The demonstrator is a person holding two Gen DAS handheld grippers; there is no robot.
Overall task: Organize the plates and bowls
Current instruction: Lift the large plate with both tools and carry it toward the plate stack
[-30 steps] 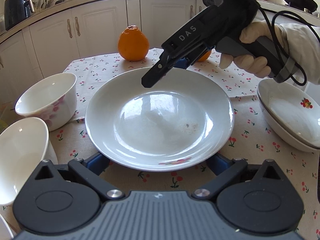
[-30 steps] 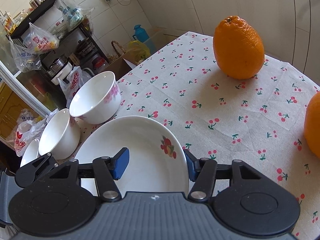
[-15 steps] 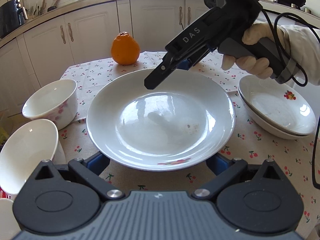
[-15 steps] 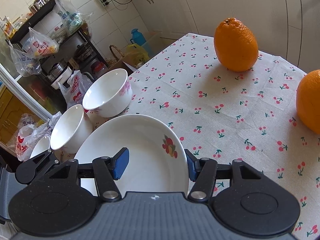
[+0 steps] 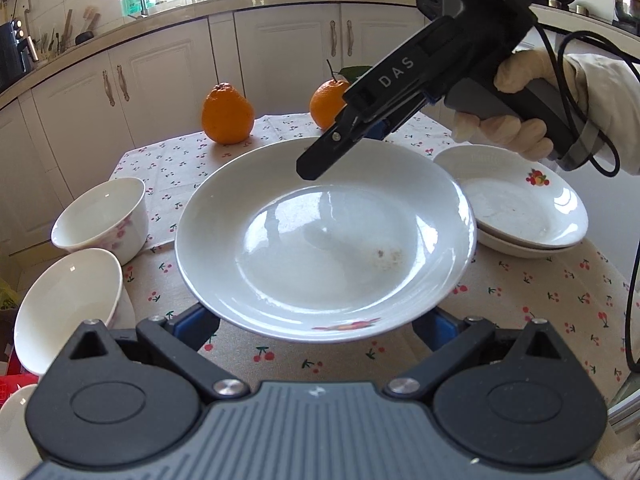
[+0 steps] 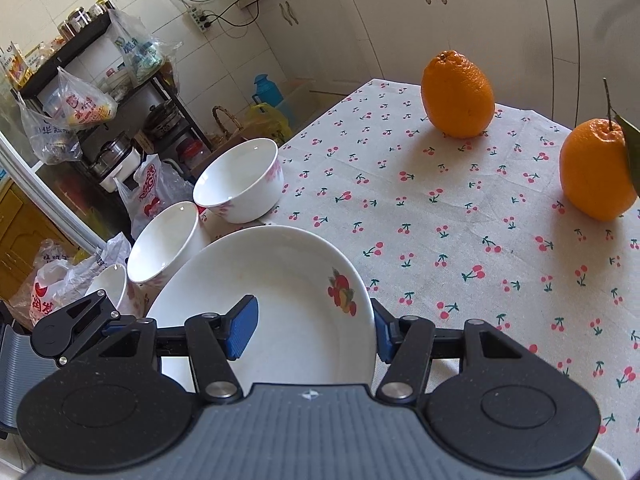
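Since a sec ago the plate (image 5: pixel 320 248) had travelled with both grippers toward the stack of plates (image 5: pixel 516 204) at right, which showed fuller in the left cam, and a 2nd orange (image 5: pixel 328 104) had come into shot behind the 1st orange (image 5: pixel 227 114).

I had the right gripper (image 5: pixel 320 160), in a gloved hand (image 5: pixel 516 120), pinching the plate's far rim, one blue pad inside the dish, the other outside. The left gripper (image 5: pixel 316 320) stood spread wide at the near rim; I couldn't tell whether its pads pressed the plate or merely propped it. The plate hung above the tablecloth (image 6: pixel 440 208), roughly level, w/ crumbs in its well. My read: a two-point hold kept a wide, slick dish from tipping en route to the stack, prob. its destination.

Left cam alone showed the stack, the hand and the right gripper's side profile. Right cam alone showed the rim caught btw the pads, a fruit print on the plate's lip and 3 bowls (image 6: pixel 164 240) lined along the table edge, vs. two clear ones from the left.
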